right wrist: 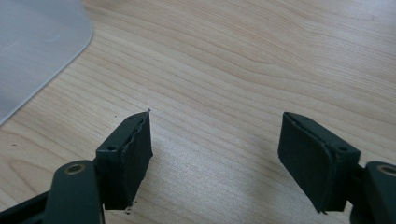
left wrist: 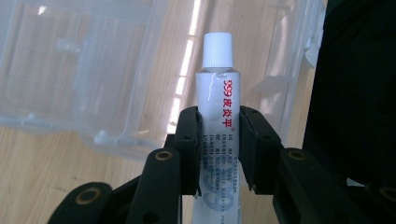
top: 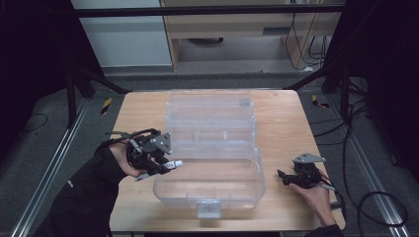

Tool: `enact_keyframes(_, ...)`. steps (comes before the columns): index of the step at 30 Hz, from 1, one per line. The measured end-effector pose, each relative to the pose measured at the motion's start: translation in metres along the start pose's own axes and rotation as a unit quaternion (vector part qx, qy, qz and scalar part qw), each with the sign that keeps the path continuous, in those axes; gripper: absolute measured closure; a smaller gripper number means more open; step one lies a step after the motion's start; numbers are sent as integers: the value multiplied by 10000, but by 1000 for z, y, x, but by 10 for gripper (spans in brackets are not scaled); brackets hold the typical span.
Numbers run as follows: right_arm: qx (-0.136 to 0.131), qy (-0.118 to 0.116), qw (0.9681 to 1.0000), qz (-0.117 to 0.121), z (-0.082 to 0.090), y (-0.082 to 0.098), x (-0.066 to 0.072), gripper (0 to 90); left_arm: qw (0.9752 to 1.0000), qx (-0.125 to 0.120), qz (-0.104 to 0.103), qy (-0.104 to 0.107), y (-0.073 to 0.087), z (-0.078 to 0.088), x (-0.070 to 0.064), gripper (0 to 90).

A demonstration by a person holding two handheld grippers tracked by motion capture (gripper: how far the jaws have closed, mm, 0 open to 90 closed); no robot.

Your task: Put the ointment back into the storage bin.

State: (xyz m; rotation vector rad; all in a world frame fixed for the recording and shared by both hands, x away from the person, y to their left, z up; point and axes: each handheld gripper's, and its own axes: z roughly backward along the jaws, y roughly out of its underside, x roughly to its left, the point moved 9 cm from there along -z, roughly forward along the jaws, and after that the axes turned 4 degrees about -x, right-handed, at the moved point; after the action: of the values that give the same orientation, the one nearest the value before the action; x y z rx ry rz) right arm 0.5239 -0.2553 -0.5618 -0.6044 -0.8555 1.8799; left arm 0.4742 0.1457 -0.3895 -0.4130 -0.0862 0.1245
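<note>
A clear plastic storage box (top: 210, 190) lies open mid-table, its lid (top: 210, 116) folded back toward the far side. My left gripper (top: 165, 165) hovers at the box's left rim, shut on a white ointment tube (left wrist: 218, 116) with red lettering and a ribbed white cap (left wrist: 218, 49). The tube's cap (top: 177, 163) points toward the box interior. My right gripper (top: 282, 177) rests low on the wood to the right of the box. Its jaws stand wide apart in the right gripper view (right wrist: 215, 154), with bare tabletop between them.
The wooden table (top: 286, 128) has free surface right of the box and along the far edge. Black frame struts, cables and floor rails surround the table. A corner of the box (right wrist: 37, 42) shows in the right gripper view.
</note>
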Motion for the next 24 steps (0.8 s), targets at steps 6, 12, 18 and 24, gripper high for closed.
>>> enact_keyframes(6,-5,-36,10000,6,0,0,1,261,9995,176,-195,165,-12,-11,-2,701)
enact_keyframes(12,-16,-32,10000,31,0,0,1,261,9984,122,-467,288,-27,-24,-7,701)
enact_keyframes(18,-4,-46,10000,20,0,0,1,261,9971,187,-604,424,-33,-40,-11,701)
enact_keyframes(24,19,-70,10000,26,-1,1,2,260,9952,289,-726,590,-35,-57,-14,701)
